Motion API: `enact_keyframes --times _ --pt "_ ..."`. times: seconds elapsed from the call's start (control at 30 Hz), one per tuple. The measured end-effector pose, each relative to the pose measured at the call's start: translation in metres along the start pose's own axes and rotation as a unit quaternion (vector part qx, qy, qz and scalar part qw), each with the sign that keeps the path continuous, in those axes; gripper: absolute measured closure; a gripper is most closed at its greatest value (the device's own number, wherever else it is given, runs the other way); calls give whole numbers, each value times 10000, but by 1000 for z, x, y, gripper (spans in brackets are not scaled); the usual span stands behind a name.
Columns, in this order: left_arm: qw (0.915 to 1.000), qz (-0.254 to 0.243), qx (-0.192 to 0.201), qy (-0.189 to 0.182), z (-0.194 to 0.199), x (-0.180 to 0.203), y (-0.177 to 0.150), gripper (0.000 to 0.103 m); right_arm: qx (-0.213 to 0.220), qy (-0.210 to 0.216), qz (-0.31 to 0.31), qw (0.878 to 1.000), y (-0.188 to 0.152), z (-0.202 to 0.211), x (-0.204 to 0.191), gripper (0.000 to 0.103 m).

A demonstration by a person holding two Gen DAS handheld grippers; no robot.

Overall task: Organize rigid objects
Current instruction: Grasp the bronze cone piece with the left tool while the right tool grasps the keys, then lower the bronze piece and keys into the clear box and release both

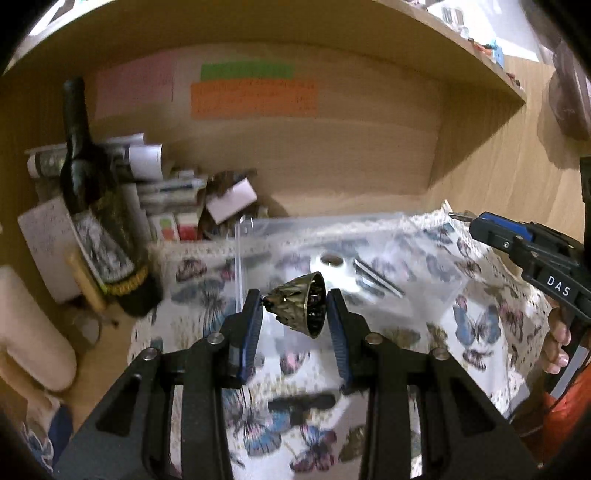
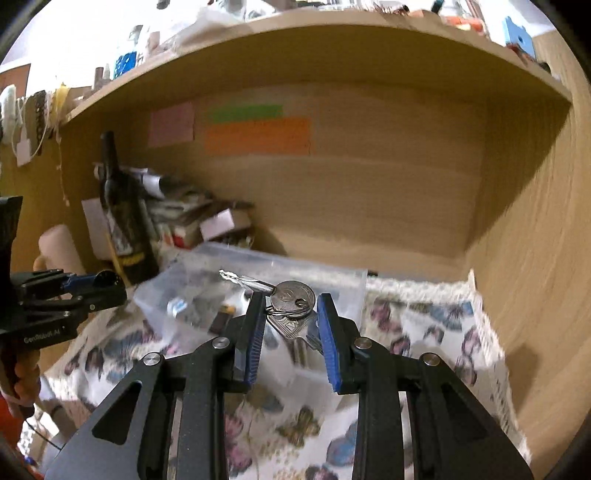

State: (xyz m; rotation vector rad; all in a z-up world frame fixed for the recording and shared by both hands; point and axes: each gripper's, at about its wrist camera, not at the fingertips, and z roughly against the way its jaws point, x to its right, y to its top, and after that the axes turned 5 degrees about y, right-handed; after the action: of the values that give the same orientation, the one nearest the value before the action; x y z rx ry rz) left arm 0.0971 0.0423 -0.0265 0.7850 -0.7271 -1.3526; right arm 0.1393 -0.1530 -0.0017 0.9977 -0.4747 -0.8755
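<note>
My left gripper [image 1: 294, 310] is shut on a small brass bell [image 1: 301, 306], held on its side above the butterfly-print cloth [image 1: 480, 295]. My right gripper [image 2: 291, 306] is shut on a bunch of keys [image 2: 291, 299] on a ring, one key sticking out to the left. A clear plastic box [image 1: 332, 236] stands on the cloth just beyond both grippers, with tweezers [image 1: 376, 277] and a coin-like disc [image 1: 331, 259] inside; it also shows in the right wrist view [image 2: 266, 266] with small dark items in it. The right gripper shows in the left view [image 1: 458, 216], the left gripper in the right view [image 2: 110, 282].
A dark wine bottle [image 1: 96, 221] stands at the left of the wooden shelf niche, beside stacked boxes and papers [image 1: 173, 195]. Coloured notes [image 1: 255, 96] hang on the back wall. The niche's right wall [image 2: 535, 240] is close. A shelf above [image 2: 258, 22] carries clutter.
</note>
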Motion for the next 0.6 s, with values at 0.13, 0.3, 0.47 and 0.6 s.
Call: enact_keyframes --times 0.13,0.3,0.47,0.6 --pt "10000 -9 11 -9 -12 2 17 68 4 22 41 10000 12 -17 2 77" --pt "9995 -72 -274 -103 -40 10 26 68 -231 89 25 9997 12 -44 4 77" --pt "9977 -264 -608 -158 -67 23 23 68 -636 116 71 9979 1 -75 6 77" --pt "9951 -345 -895 -227 -90 35 14 68 -899 141 56 9958 -8 -93 10 77"
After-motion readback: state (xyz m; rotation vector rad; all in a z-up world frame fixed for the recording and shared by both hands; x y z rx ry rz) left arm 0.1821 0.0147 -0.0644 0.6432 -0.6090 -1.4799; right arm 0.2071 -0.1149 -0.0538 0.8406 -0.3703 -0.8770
